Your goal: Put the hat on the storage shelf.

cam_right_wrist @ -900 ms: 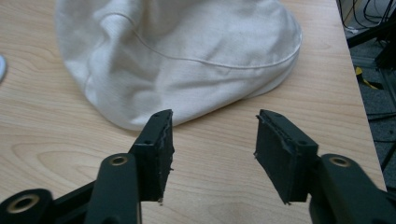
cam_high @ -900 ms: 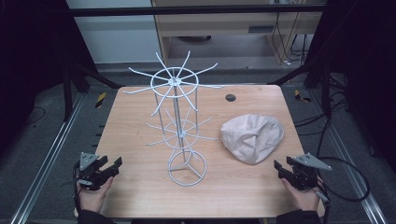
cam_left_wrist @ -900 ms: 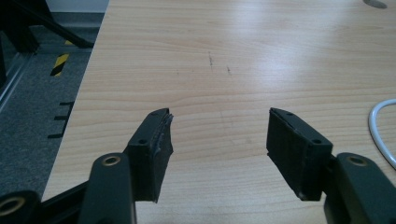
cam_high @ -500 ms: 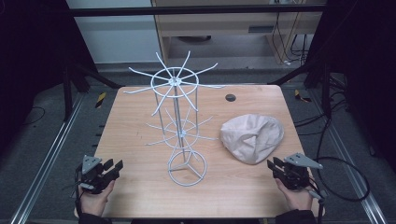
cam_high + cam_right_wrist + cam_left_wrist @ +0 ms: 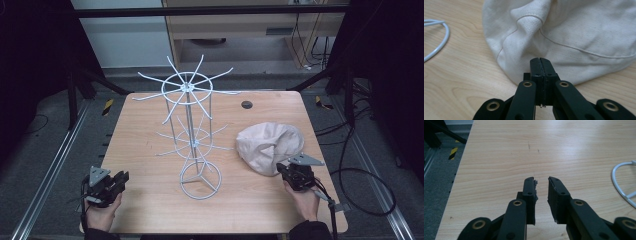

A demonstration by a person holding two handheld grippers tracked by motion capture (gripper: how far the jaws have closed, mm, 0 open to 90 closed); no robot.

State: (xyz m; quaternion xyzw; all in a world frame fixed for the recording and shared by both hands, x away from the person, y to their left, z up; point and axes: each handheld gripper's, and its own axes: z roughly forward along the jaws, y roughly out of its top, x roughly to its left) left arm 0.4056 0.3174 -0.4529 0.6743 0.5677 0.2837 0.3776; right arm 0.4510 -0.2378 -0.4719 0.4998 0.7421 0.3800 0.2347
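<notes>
Since the earlier frame our right gripper (image 5: 289,170) has advanced, jaws pressed together, empty, to the crumpled cream canvas cap (image 5: 269,145) just ahead; our left gripper (image 5: 121,179) waits slightly parted, empty.

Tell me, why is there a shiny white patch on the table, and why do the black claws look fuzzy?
In the left gripper view, light glares pale off the wooden table. In both gripper views the jaws sit close to the camera and look softer; in the right gripper view the cream hat is sharper. The high view has dark edges.
</notes>
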